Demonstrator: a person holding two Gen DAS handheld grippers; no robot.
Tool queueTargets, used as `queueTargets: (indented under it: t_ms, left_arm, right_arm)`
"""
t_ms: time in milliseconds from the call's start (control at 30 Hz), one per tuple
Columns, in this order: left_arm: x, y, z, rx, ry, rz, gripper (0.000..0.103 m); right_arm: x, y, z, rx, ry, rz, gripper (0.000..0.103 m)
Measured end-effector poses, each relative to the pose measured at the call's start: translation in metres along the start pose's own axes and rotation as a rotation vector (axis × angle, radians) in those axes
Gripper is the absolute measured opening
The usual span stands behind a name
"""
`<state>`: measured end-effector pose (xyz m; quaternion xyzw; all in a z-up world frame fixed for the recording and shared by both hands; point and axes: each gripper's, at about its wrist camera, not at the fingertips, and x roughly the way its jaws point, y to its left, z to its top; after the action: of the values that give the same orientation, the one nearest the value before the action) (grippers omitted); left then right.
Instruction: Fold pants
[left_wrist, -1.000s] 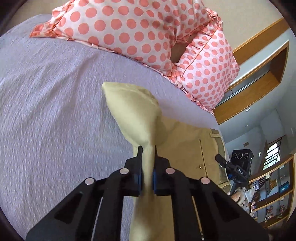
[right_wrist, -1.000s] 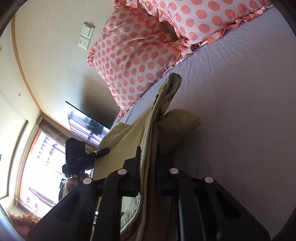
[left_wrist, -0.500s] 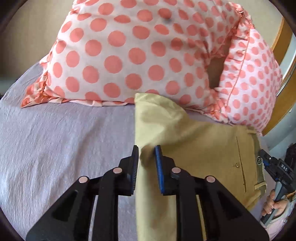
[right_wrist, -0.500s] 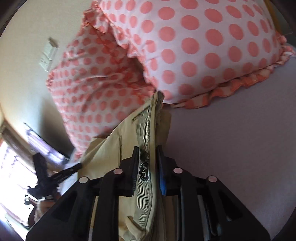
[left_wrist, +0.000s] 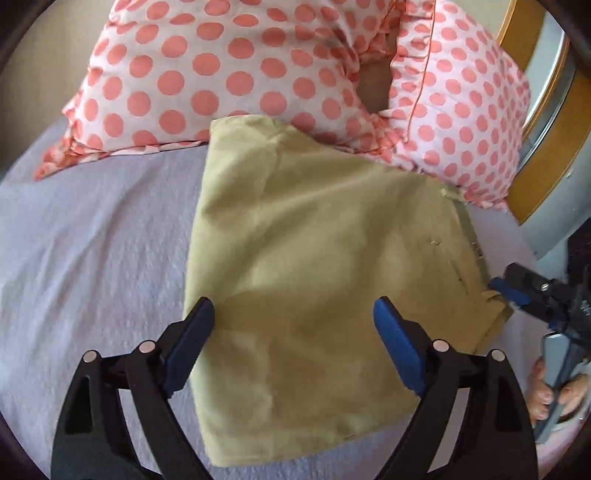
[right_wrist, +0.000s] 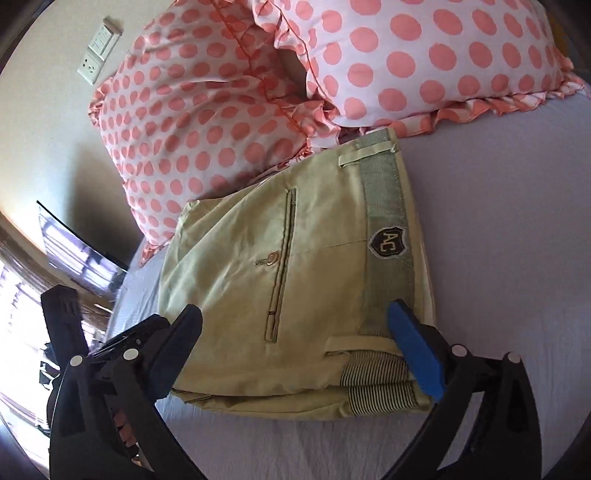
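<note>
The khaki pants lie folded flat on the lilac bed sheet, their far edge against the pillows. In the right wrist view the pants show the waistband, a back pocket and a dark shield badge. My left gripper is open and empty, hovering over the near part of the folded pants. My right gripper is open and empty, its fingers straddling the waistband end. The right gripper also shows in the left wrist view, at the pants' right edge.
Two white pillows with pink dots lie at the head of the bed, touching the pants. A wooden headboard frame stands at the right. A wall socket and a dark screen are on the left.
Both grippers have opened and let go of the pants, which now lie flat on the bed by the pillows. Earlier each was shut on the fabric and carrying it toward the pillows.
</note>
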<state>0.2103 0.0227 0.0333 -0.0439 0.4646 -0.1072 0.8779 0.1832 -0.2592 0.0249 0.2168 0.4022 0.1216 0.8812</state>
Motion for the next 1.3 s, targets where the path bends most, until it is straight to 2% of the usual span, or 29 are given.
queueTargets:
  t_ms: [67, 133, 200, 300, 400, 533, 767, 933, 1300]
  left_arm:
    - [-0.010, -0.007, -0.014, 0.023, 0.001, 0.095, 0.097]
    - [-0.027, -0.011, -0.034, 0.045, -0.040, 0.155, 0.101]
    - [-0.044, -0.012, -0.057, 0.046, -0.074, 0.169, 0.101]
    - [-0.054, -0.010, -0.083, 0.001, -0.061, 0.174, 0.101]
    - [-0.058, -0.009, -0.101, -0.035, -0.051, 0.176, 0.101]
    - [-0.056, -0.009, -0.115, -0.052, -0.024, 0.159, 0.101]
    - [-0.052, -0.021, -0.125, 0.006, -0.049, 0.244, 0.101]
    - [-0.054, -0.018, -0.129, 0.009, -0.088, 0.236, 0.101]
    - [-0.053, -0.019, -0.130, 0.015, -0.098, 0.236, 0.101]
  right_arm:
    - [-0.019, 0.011, -0.015, -0.043, -0.043, -0.095, 0.102]
    - [-0.033, 0.022, -0.038, -0.095, -0.072, -0.170, 0.102]
    - [-0.035, 0.033, -0.064, -0.164, -0.084, -0.234, 0.102]
    - [-0.021, 0.045, -0.097, -0.246, -0.053, -0.337, 0.102]
    - [-0.011, 0.050, -0.115, -0.279, -0.042, -0.396, 0.102]
    - [-0.009, 0.046, -0.118, -0.246, -0.033, -0.394, 0.102]
    - [-0.011, 0.046, -0.121, -0.247, -0.042, -0.411, 0.102]
    - [-0.011, 0.046, -0.122, -0.248, -0.049, -0.410, 0.102]
    - [-0.012, 0.046, -0.122, -0.250, -0.050, -0.409, 0.102]
